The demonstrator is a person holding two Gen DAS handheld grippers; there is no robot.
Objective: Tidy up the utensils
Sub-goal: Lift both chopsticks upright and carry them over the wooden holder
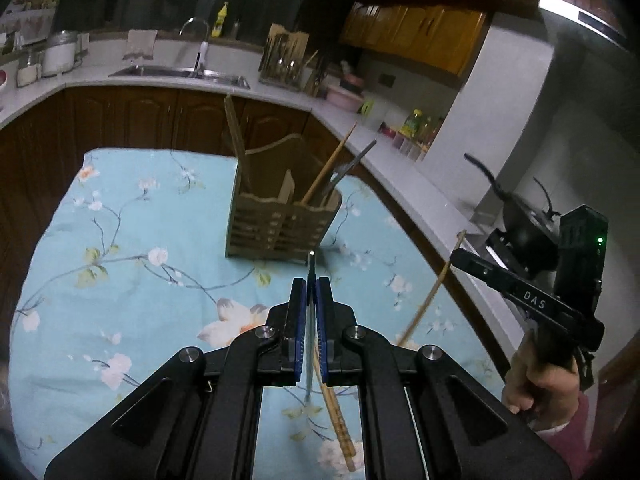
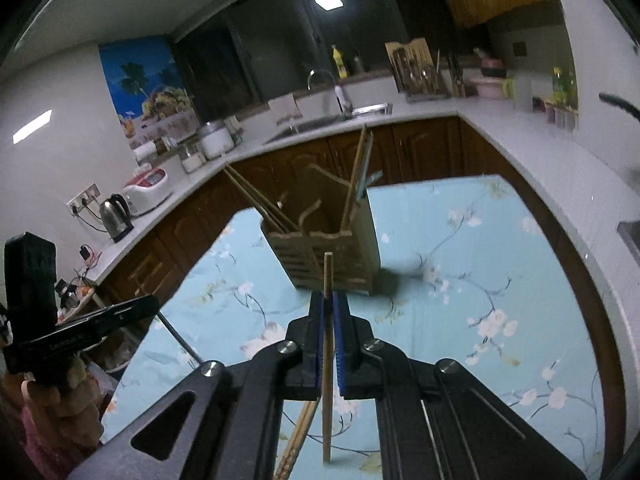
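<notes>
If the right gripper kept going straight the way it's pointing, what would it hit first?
Probably the wooden utensil holder standing on the floral tablecloth. The right gripper, shut on a wooden chopstick, aims at the holder's slatted front. The chopstick's tip would likely touch first, though depth is unclear.

Table under blue floral cloth (image 1: 132,216); wooden utensil holder (image 1: 280,224) standing on it, chopsticks (image 1: 340,428) lying near edge

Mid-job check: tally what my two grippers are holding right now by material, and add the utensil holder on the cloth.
Metal chopstick, in the left gripper: 1
Wooden chopstick, in the right gripper: 1
Wooden holder standing on the floral cloth: 1
Total: 3
</notes>
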